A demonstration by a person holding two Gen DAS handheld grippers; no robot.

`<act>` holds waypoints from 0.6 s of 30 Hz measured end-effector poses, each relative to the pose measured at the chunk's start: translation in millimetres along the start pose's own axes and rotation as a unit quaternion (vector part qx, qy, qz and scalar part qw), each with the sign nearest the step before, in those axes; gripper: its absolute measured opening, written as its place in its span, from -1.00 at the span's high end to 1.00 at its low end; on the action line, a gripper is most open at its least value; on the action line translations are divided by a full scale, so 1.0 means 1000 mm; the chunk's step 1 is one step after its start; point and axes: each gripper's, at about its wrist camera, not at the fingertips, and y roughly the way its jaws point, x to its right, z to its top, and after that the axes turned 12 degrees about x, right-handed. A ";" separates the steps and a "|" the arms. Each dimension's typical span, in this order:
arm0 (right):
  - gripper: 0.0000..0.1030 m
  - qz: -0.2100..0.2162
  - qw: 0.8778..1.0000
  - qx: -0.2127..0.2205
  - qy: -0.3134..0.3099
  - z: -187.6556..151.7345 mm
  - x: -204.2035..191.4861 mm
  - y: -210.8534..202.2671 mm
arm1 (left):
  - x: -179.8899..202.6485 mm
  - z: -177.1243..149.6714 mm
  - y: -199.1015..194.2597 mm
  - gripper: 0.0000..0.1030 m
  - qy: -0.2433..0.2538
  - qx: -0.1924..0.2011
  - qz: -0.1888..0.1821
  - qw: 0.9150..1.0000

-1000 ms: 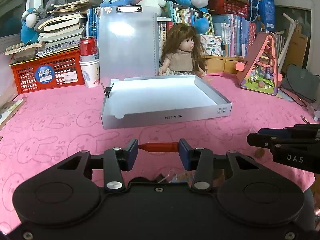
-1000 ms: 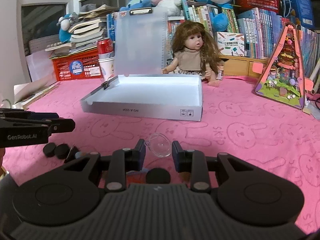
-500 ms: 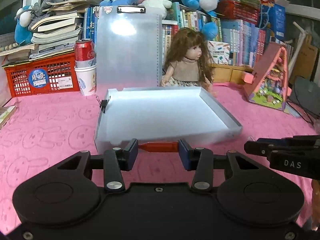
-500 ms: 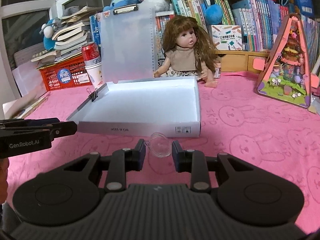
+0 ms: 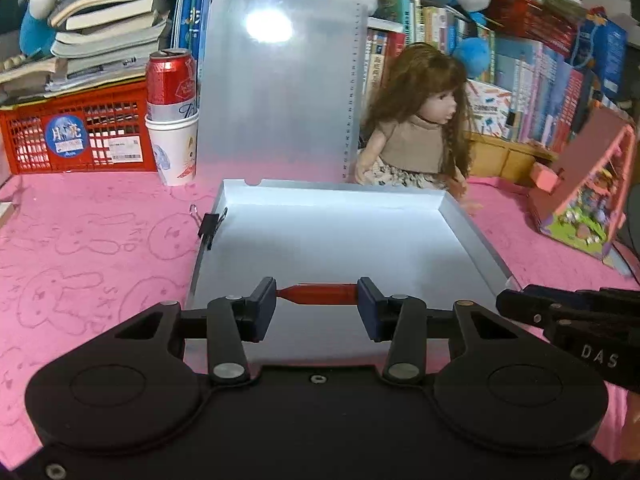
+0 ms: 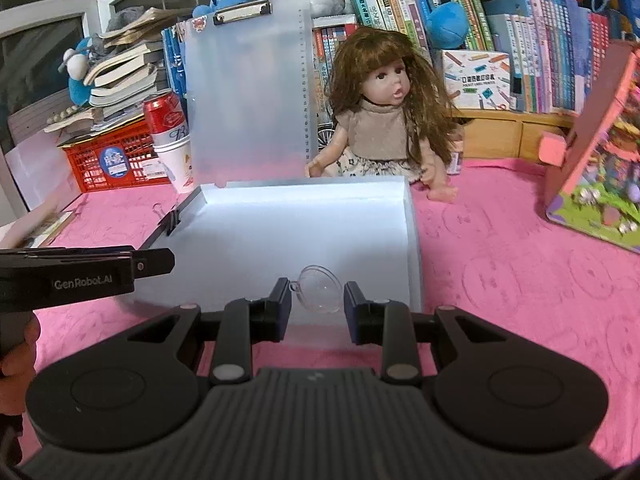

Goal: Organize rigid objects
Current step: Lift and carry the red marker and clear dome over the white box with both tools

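- Left gripper (image 5: 317, 295): clamped end to end on a slim red plastic pen-like piece (image 5: 318, 293); held above the near edge of the shallow white cardboard tray (image 5: 472, 236).
- Right gripper (image 6: 317, 295): clamped on a clear round plastic shell (image 6: 320, 288); over the tray's near right corner.
- Tray interior: bare; black binder clip (image 5: 211, 227) on left wall.

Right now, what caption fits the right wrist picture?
Right gripper holds a clear plastic dome over the white box, doll watching.
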 end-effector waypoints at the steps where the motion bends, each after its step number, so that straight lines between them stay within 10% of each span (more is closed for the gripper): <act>1: 0.34 0.000 1.000 -0.002 0.001 0.002 0.000 0.005 | -0.001 0.003 0.007 0.18 -0.002 -0.002 0.004 1.000; 18: 0.34 -0.007 0.997 -0.070 0.019 0.017 0.007 0.098 | 0.000 0.003 0.098 0.18 -0.007 -0.064 0.034 0.997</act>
